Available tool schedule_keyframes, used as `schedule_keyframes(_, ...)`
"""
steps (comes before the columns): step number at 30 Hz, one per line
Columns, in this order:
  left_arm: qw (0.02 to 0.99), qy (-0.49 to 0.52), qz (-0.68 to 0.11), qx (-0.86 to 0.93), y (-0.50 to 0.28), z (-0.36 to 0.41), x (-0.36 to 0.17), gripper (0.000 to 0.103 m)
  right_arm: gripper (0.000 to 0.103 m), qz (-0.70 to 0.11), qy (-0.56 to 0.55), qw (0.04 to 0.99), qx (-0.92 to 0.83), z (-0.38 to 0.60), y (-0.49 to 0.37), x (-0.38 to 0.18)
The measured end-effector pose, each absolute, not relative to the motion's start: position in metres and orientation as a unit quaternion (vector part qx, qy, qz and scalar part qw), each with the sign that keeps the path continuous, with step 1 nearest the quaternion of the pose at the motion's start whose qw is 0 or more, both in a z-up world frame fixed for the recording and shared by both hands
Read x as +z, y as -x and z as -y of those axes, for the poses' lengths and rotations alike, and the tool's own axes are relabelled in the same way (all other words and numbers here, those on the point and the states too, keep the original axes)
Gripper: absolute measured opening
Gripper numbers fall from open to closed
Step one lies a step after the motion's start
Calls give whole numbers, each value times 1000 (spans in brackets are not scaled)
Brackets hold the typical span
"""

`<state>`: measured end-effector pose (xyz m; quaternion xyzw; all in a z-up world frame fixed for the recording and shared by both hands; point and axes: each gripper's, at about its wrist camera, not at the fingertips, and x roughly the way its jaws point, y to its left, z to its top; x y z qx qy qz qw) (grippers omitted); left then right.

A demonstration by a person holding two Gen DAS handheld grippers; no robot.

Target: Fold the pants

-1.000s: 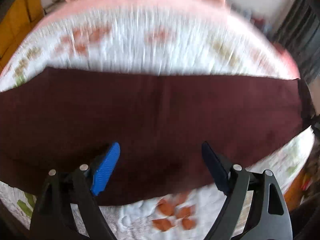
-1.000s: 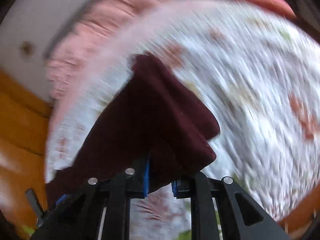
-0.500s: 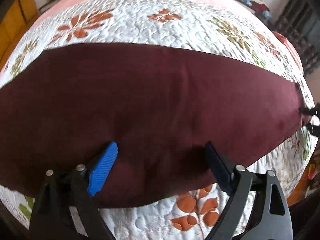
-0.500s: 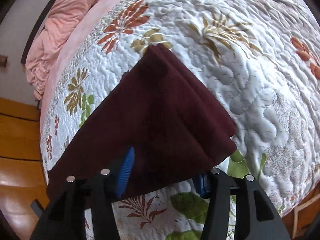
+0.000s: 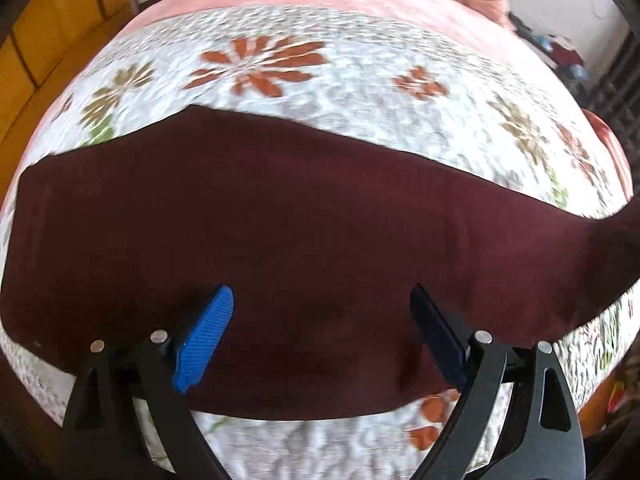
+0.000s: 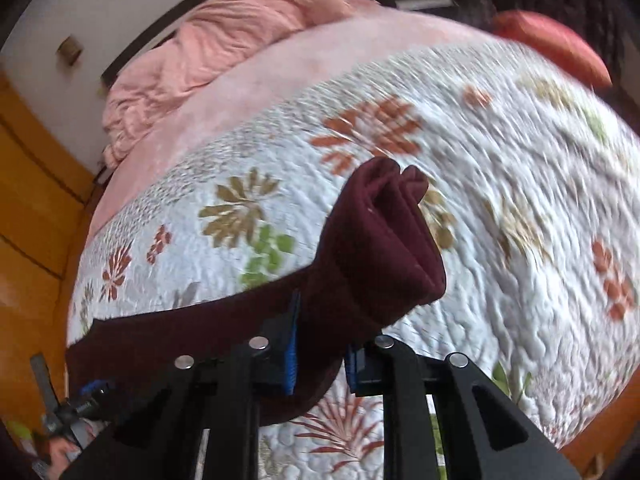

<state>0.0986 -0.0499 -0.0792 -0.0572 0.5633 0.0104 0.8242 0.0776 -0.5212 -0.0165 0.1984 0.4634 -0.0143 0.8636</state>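
- A bed carries everything, spread with a white quilted bedspread printed with rust-orange, olive and green leaf-flowers.
- Beyond the quilt lies a band of plain pink sheet, and a rumpled pink blanket is heaped at the far end by the wall.
- An orange-red pillow sits at the far right corner.
- Dark maroon pants lie in a long strip across the near part of the quilt, with one end raised off it in bunched folds.
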Motion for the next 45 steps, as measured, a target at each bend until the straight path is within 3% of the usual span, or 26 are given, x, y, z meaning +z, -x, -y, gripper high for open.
schedule_keyframes(17,827,119,-547,49,-93,-24,-51,90,18,-461,-128,869,128,366,-109,24)
schedule_keyframes(30,826,176,-528,90,-84,-77,-41,90,18,-487,-87,842,216,252,-113,5)
schedule_keyframes(42,819,197,-529,101,-81,-94,-43,90,18,-530,37,809,254,187,-90,-41)
schedule_keyframes(45,819,191,-532,100,-81,-91,-44,90,24,-547,67,792,263,181,-84,-55)
